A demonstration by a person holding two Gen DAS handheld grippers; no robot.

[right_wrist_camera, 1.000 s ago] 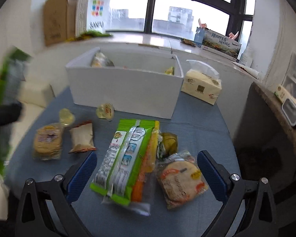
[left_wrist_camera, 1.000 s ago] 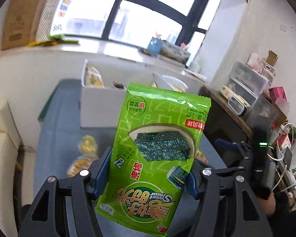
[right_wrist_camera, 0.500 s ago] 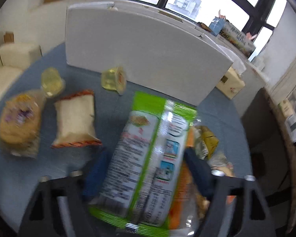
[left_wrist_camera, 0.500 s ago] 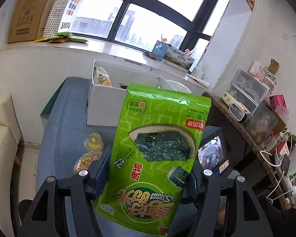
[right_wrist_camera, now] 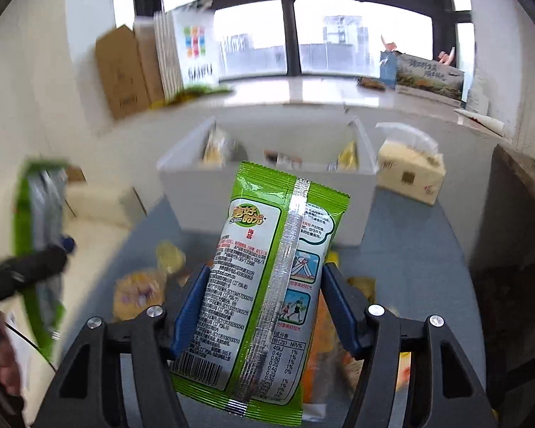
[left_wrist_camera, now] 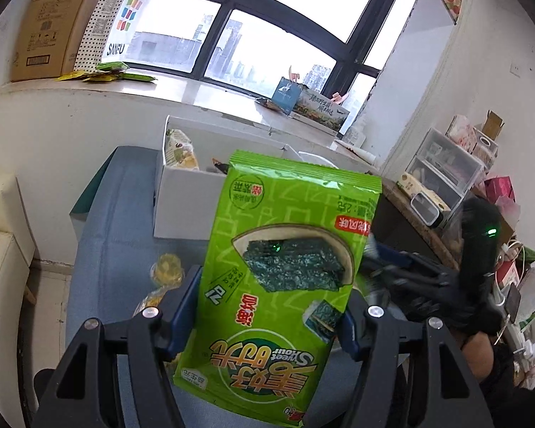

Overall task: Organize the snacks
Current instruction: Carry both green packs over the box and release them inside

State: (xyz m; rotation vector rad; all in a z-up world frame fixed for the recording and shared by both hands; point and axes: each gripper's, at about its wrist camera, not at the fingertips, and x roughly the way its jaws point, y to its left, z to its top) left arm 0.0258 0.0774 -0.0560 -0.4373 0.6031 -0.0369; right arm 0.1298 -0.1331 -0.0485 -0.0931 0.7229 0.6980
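Left tongs [left_wrist_camera: 267, 315]: blue-padded fingers [left_wrist_camera: 185, 306] clamped on both side edges of a glossy green seaweed snack packet [left_wrist_camera: 285, 271], printed face to camera, text inverted, held upright and clear of the blue-grey desk [left_wrist_camera: 103, 235]. The packet shows a picture of dark green seaweed sheets in a bowl-shaped window, a red label at one corner, and a crimped seal at its top edge.

Right tongs [right_wrist_camera: 262, 306]: blue pads [right_wrist_camera: 190, 303] closed on the sides of a second green seaweed packet [right_wrist_camera: 271, 281], back face to camera, tilted slightly rightward, lifted above the desk [right_wrist_camera: 410, 235]. It shows a silver centre seam, a white panel of small print, a barcode at the lower left, and a nutrition table.

Open-topped white rectangular box [right_wrist_camera: 267, 182] stands at the far side of the desk, beyond both packets, with wrapped snacks leaning inside it. Its near wall is upright; room above its rim is open. A beige tissue box [right_wrist_camera: 412, 171] sits just beside its right end.

Between box and tongs, the desk carries a yellow jelly cup [left_wrist_camera: 167, 267], a round clear-wrapped biscuit pack [right_wrist_camera: 139, 294] and further wrappers partly hidden beneath the right packet. The desk's left edge drops toward a cream sofa [left_wrist_camera: 3, 249]; a dark wooden side counter [left_wrist_camera: 421, 221] borders the right.
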